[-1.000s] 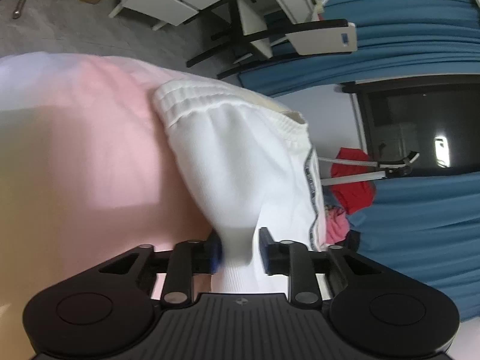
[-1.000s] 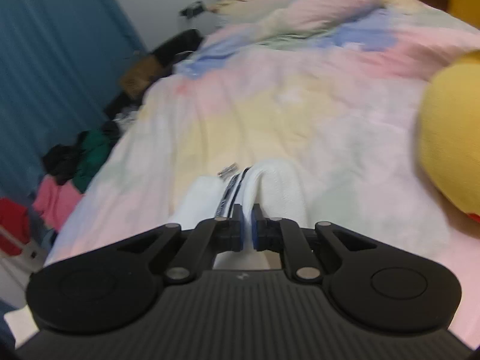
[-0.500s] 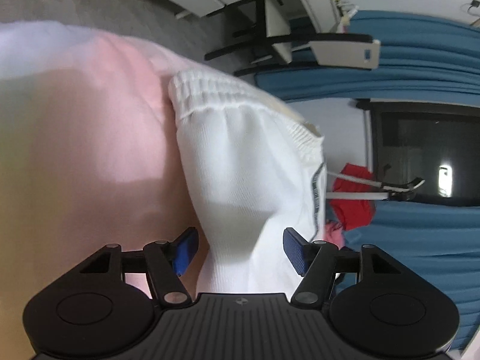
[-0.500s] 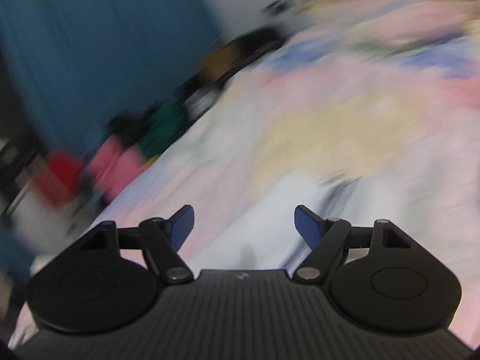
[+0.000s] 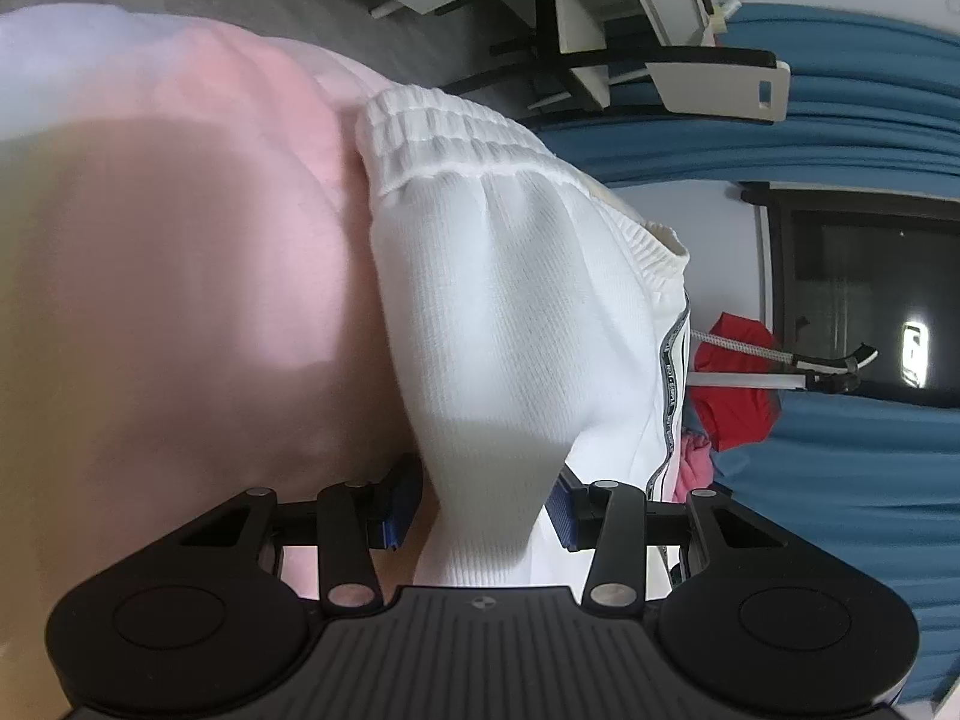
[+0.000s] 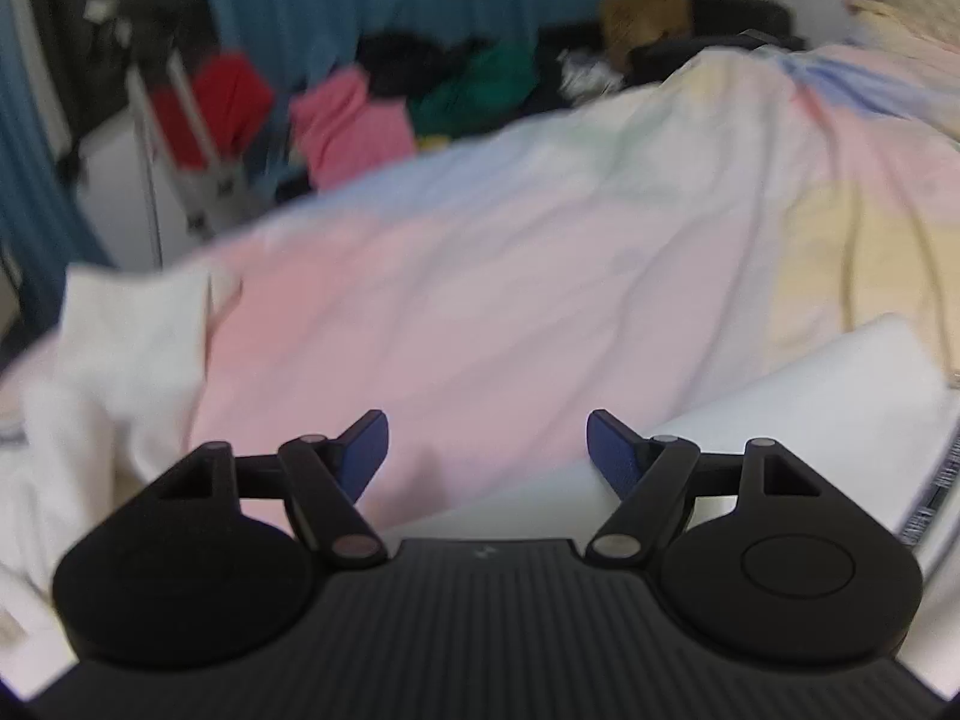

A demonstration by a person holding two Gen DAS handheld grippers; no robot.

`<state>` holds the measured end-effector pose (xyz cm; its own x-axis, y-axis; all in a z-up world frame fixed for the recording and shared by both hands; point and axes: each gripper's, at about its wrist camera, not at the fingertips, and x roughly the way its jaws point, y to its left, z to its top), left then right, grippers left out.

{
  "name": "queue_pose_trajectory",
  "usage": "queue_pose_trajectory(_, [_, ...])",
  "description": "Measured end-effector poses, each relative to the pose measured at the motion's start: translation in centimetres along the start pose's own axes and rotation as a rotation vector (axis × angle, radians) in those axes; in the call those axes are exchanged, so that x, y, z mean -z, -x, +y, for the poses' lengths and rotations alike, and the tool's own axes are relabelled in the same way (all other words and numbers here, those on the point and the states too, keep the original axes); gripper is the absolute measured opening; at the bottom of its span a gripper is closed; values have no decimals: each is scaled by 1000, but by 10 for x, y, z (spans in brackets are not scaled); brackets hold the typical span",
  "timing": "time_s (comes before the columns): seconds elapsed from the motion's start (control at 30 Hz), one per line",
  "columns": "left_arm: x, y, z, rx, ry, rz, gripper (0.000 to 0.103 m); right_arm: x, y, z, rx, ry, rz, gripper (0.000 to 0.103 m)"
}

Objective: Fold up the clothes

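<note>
White knit shorts (image 5: 516, 312) on the bed (image 5: 180, 276), between parted left tongs (image 5: 480, 504).
Soft, light, floppy (no stiffness); best pinched at ribbed waistband (image 5: 432, 132). Right tongs (image 6: 487, 450) apart, empty.

Dark side stripe (image 5: 671, 372) on white garment (image 5: 510, 324) carries small lettering, illegible, no other readable text found

The white garment (image 5: 510, 312) is a fine ribbed knit, matt, with a gathered elastic waistband; the bedspread (image 6: 540, 300) is soft, smooth pastel cloth; the left gripper (image 5: 477, 510) is matt black plastic, ridged on its body, with blue pads (image 5: 396, 510); the curtain (image 5: 870, 90) is pleated blue cloth.
</note>
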<state>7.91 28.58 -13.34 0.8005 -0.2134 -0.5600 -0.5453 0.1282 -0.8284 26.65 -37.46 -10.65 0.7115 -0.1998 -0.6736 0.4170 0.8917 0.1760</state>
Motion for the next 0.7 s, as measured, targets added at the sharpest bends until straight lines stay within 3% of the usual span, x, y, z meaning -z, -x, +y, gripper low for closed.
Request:
queue_pose_trajectory(0.1, [-2,-5,0,2,-2,4,45,9,-13,6,51,65,71,74])
queue_pose_trajectory(0.27, [-4,-6,2,7,5,9,45,18,0,-2,130,92,126,74])
queue_pose_trajectory(0.5, [-6,1,7,12,21,16,45,32,59,-59,173,-9,141,74])
queue_pose_trajectory(0.63, [-9,12,11,11,51,21,46,52,95,-109,220,-128,142,74])
queue_pose_trajectory(0.7, [-11,18,13,15,69,23,47,62,111,-133,198,-243,139,74])
